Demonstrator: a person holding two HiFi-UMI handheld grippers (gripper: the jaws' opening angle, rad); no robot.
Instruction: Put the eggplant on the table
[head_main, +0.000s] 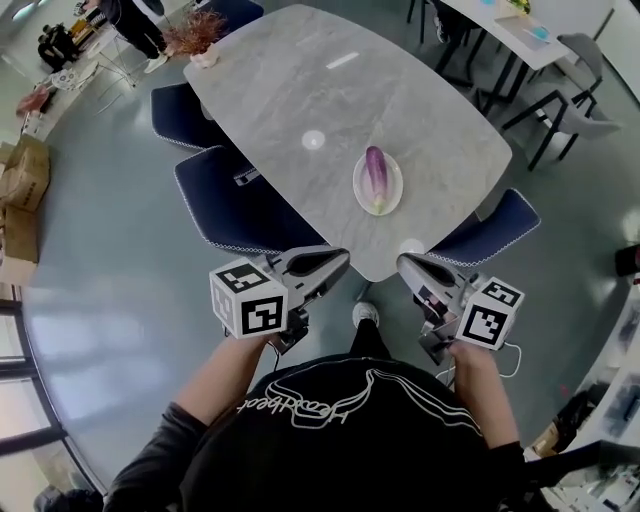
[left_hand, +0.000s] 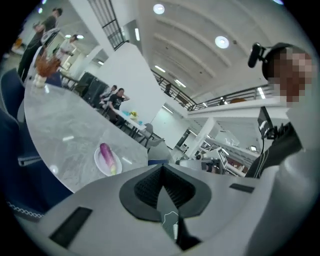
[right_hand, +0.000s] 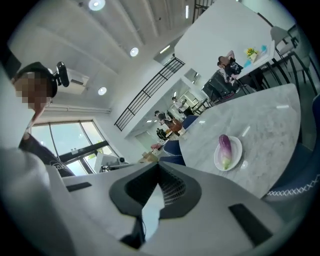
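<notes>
Head view: an oval, grey-marbled table (head_main: 290, 90) bears a round white plate (head_main: 396, 186) near its front edge, with a glossy purple eggplant (head_main: 375, 172) lying on it. Left gripper view: the left gripper (left_hand: 161, 167) has its ribbed jaws together, empty. Right gripper view: the right gripper (right_hand: 158, 163) is likewise closed on nothing.

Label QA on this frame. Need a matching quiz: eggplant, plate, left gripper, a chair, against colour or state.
1 eggplant
2 plate
3 left gripper
4 chair

A white, on table
B blue, pushed under table edge
C purple, lying on plate
D shut, empty, short of table

Pairs: 1-C, 2-A, 3-D, 4-B
</notes>
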